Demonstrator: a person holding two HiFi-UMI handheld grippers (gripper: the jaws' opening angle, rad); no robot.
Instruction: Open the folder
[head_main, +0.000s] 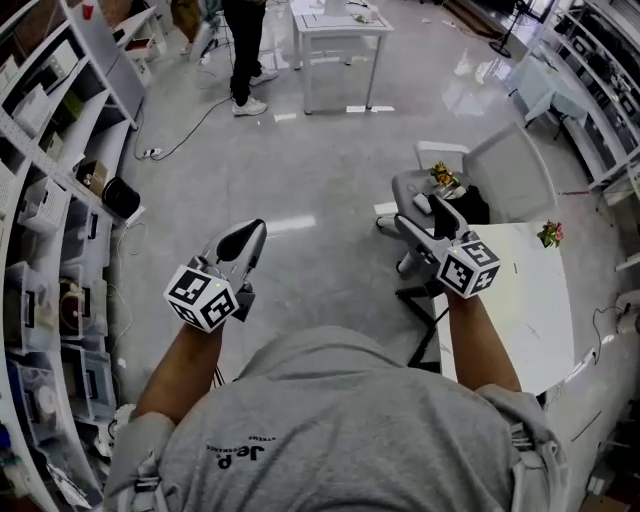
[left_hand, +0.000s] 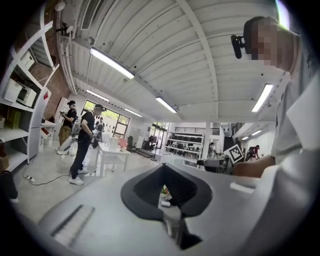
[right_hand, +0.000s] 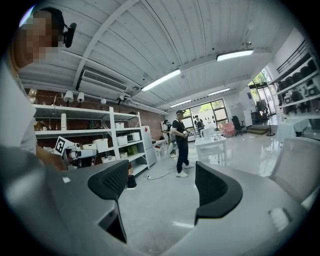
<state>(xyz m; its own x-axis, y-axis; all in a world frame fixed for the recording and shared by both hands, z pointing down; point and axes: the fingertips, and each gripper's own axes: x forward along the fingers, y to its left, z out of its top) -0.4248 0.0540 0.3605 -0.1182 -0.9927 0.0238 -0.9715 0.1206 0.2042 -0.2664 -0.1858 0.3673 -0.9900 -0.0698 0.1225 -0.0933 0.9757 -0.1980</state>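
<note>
White bench (head_main: 530, 300) showed no folder I could see, so nothing was started; left gripper (head_main: 250, 233) was pressed together, right gripper (head_main: 418, 212) spread, both empty.

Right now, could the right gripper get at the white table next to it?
Probably yes. The right gripper hangs in the air by the edge of the table, jaws apart and empty. Nothing appears to stand between them, so a short move down and to the right should do.
</note>
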